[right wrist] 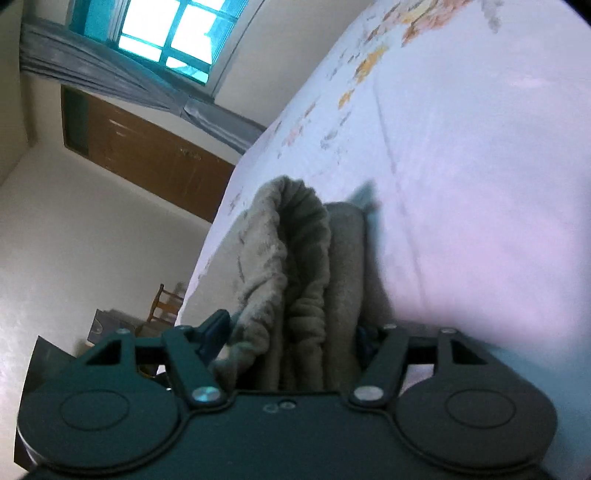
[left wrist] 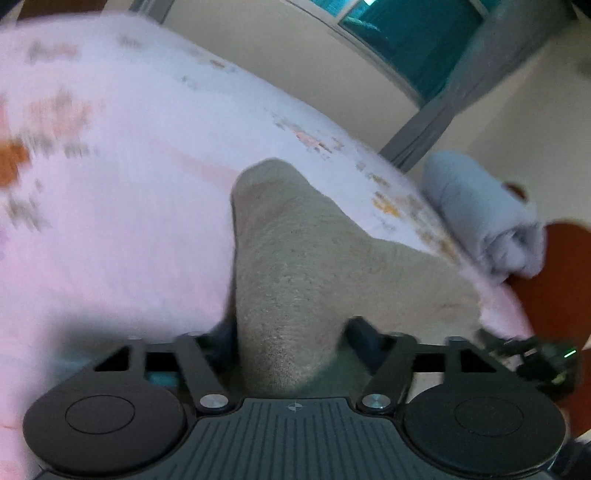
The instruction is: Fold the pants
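The pants [left wrist: 295, 266] are grey-beige fleece, lying on a bed with a pale floral sheet [left wrist: 129, 166]. In the left wrist view my left gripper [left wrist: 288, 332] is shut on a raised fold of the pants, which runs away from it across the bed. In the right wrist view my right gripper [right wrist: 291, 332] is shut on the gathered elastic waistband of the pants [right wrist: 306, 258], bunched upright between the fingers. Most of both fingers is hidden by the cloth.
A rolled grey-blue cloth [left wrist: 484, 218] lies at the bed's edge on the right of the left wrist view. My right gripper's body [left wrist: 535, 354] shows beyond the pants. A curtained window [right wrist: 166, 33], a wooden door [right wrist: 147, 147] and a chair [right wrist: 162, 306] stand beyond the bed [right wrist: 461, 166].
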`<state>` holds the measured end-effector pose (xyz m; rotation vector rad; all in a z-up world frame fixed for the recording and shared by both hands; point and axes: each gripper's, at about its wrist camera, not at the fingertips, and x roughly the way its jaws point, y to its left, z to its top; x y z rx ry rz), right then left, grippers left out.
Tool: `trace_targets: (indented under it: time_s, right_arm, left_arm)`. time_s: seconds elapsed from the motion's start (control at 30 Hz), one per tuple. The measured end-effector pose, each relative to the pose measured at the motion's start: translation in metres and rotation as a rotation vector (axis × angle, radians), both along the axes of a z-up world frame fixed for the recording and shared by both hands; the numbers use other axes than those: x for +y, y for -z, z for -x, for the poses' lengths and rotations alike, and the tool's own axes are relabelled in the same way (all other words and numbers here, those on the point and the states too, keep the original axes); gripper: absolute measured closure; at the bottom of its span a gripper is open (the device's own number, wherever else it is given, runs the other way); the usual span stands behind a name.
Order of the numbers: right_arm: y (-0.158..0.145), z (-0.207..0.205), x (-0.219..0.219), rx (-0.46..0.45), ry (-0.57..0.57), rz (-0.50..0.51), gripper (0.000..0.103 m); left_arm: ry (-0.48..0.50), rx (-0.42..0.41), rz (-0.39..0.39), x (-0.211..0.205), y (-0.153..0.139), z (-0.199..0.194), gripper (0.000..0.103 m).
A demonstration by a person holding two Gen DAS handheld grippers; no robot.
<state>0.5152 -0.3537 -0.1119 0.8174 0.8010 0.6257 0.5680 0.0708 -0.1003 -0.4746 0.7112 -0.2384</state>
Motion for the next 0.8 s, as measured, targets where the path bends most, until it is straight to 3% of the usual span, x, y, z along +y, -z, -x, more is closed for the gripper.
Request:
trace_targets:
  time_s: [0.03,0.1,0.13,0.17,0.33,0.57,0.8]
  right_arm:
    - [-0.001,0.007,-0.009,-0.002,0.023,-0.006,0.033]
    - [-0.009,0.024,-0.026,-0.026,0.085,-0.014,0.02]
    - [-0.02,0.04,-0.031,-0.055,0.134,0.025,0.01]
    - [-0.029,0.053,-0.033,-0.082,0.163,0.066,0.007]
    - [-0.09,0.133,-0.009,-0.291,0.182,0.344,0.006]
    - [-0.156,0.231,0.027,-0.466,0.203,0.53,0.006]
    - [-0.186,0.325,0.053,-0.646,0.301,0.664,0.006]
  left_arm:
    - [-0.028,-0.003,-0.069,-0.001,-0.009,0.001,0.0]
    - [-0.088,-0.03,-0.195,-0.007,-0.028,0.012,0.0]
    - [-0.102,-0.032,-0.23,-0.008,-0.037,0.018,0.0]
    - [-0.116,-0.039,-0.248,-0.007,-0.045,0.026,0.0]
    - [-0.166,-0.113,-0.347,-0.004,-0.088,0.09,0.0]
    - [-0.142,-0.201,-0.388,-0.003,-0.134,0.199,0.0]
    - [-0.143,-0.269,-0.381,-0.016,-0.141,0.305,0.0]
